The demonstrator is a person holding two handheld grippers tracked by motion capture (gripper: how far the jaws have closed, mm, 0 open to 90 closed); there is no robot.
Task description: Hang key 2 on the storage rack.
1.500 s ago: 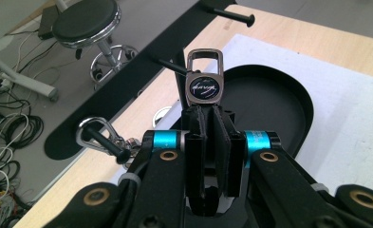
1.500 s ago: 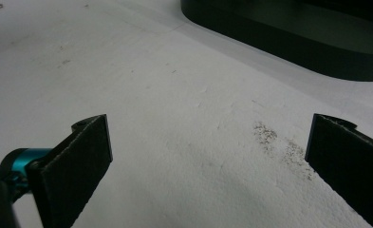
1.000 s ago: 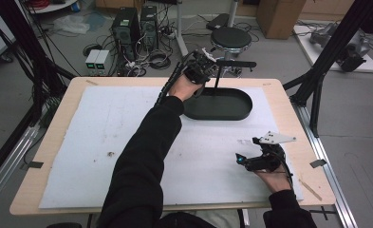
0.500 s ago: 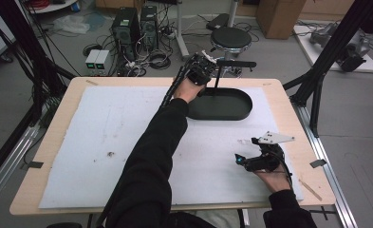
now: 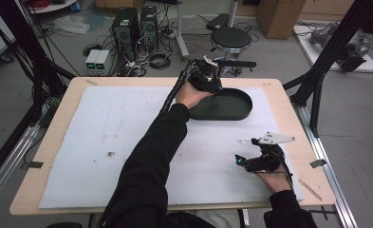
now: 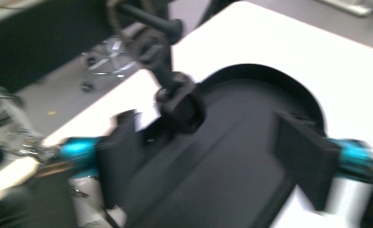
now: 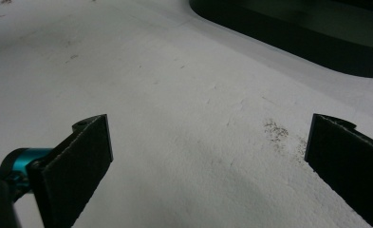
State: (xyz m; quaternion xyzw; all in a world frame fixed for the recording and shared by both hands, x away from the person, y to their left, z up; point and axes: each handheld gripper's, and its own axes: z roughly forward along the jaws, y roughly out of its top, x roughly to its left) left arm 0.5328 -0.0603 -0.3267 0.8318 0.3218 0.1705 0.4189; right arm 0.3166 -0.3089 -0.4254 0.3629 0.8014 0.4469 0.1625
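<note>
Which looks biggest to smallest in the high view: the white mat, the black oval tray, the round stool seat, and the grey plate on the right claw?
1. White mat
2. Black oval tray
3. Round stool seat, though it sits farther from the camera, so its true size is unsure
4. Grey plate on the right claw

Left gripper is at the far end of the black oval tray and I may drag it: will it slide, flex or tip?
The black oval tray looks low, wide and flat-bottomed, so tipping seems unlikely. It sits on a white mat, so it may drag rather than glide. Its thin upright wall suggests light, possibly slightly flexible plastic.
</note>
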